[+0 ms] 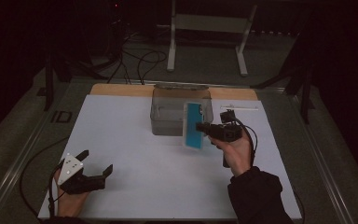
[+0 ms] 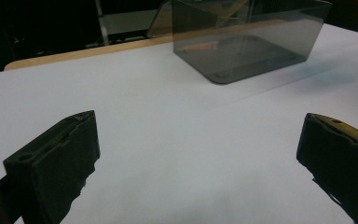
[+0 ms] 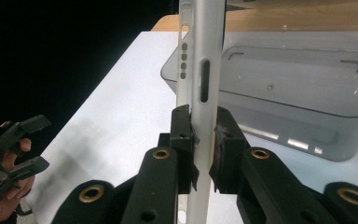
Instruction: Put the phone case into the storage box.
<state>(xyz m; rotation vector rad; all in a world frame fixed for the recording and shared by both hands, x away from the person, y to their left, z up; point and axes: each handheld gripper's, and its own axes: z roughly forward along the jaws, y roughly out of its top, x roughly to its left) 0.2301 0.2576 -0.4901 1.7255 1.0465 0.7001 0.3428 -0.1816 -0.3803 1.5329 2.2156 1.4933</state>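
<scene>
My right gripper (image 1: 200, 127) is shut on a flat translucent phone case (image 1: 194, 125) with a blue inner face, holding it upright on edge just in front of a clear grey bin (image 1: 168, 116). In the right gripper view the pads (image 3: 182, 126) pinch the case's (image 3: 205, 56) thin side, and the bin (image 3: 303, 93) lies right behind it. My left gripper (image 1: 97, 161) rests low at the sheet's near left corner, open with nothing between its fingers (image 2: 56, 158). From there the bin (image 2: 247, 42) looks empty.
A white sheet (image 1: 130, 140) covers the table, with a wooden strip (image 1: 121, 89) showing at its far edge. A thin white stick (image 1: 240, 108) lies behind my right hand. Cables and a white stand (image 1: 172, 42) sit on the floor beyond.
</scene>
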